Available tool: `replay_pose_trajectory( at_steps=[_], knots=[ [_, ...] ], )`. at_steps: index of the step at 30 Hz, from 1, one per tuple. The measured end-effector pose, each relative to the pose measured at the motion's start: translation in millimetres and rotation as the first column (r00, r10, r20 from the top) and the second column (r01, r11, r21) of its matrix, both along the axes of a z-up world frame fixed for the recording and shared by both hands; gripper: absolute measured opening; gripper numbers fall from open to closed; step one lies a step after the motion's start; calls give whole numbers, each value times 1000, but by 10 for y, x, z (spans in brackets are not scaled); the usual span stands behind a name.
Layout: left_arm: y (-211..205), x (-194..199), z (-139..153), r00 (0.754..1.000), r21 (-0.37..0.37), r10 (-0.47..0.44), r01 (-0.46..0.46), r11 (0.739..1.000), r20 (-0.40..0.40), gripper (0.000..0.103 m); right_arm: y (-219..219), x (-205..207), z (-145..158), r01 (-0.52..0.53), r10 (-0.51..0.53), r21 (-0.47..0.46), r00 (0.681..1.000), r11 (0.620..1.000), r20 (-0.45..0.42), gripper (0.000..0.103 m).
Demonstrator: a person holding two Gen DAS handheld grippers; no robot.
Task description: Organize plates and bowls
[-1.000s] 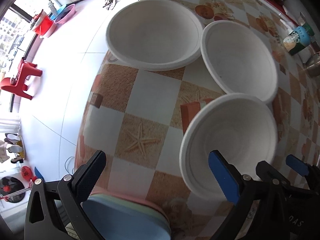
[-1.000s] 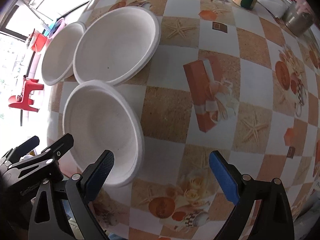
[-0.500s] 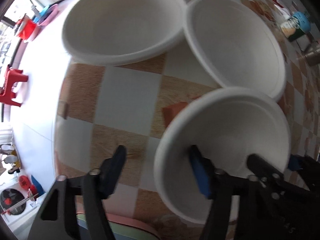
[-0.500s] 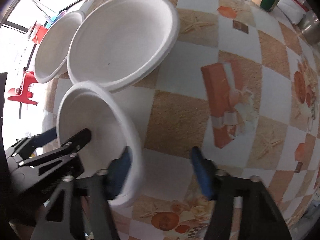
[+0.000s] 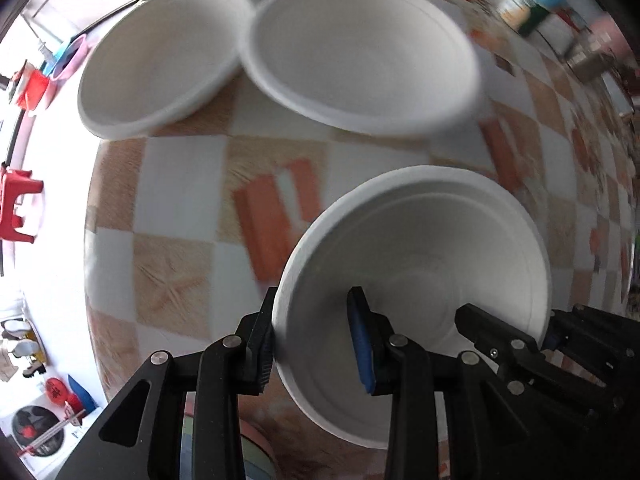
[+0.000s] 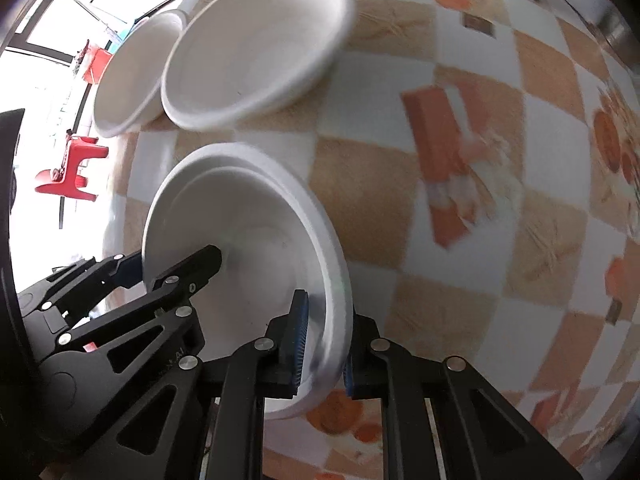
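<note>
You've got your left gripper (image 5: pixel 316 340) and right gripper (image 6: pixel 322 348) both pinching opposite rims of the same round white paper bowl (image 5: pixel 420 264), one finger inside and one outside each. Past the fingertips, two more white paper bowls (image 5: pixel 360 52) sit touching on the checkered orange-and-white tablecloth (image 6: pixel 460 300).

Matt white bowls (image 5: pixel 420 248), glossy tablecloth (image 6: pixel 460 208)
</note>
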State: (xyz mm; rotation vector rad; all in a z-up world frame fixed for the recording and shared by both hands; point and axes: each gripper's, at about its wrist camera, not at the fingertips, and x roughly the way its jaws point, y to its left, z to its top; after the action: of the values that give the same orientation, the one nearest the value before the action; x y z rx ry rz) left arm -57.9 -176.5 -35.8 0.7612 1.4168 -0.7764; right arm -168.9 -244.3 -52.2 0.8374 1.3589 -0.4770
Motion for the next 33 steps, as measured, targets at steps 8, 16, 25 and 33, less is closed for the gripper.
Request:
replay_pose_trajectory(
  at_steps=[8,16,25,33],
  knots=[
    [-76,-759,-106,989,38,-141,142,989,-36,36,29,-617,-72,77,-74,44,996,996,-54,17],
    [-177,-1360,-157,963,43,-265,267,963,-53,36,78,-1092,-168,174,-169,48,981,984,-97,18],
    [-317,-1945,-174,930,37,-362,365,930,-69,37,187,-1217,-187,251,-245,38,963,967,-114,19],
    [-171,-2198,-92,933,-11,-358,358,934,-32,79,181,-1179,-174,309,-306,29,948,950,-93,19]
  ],
)
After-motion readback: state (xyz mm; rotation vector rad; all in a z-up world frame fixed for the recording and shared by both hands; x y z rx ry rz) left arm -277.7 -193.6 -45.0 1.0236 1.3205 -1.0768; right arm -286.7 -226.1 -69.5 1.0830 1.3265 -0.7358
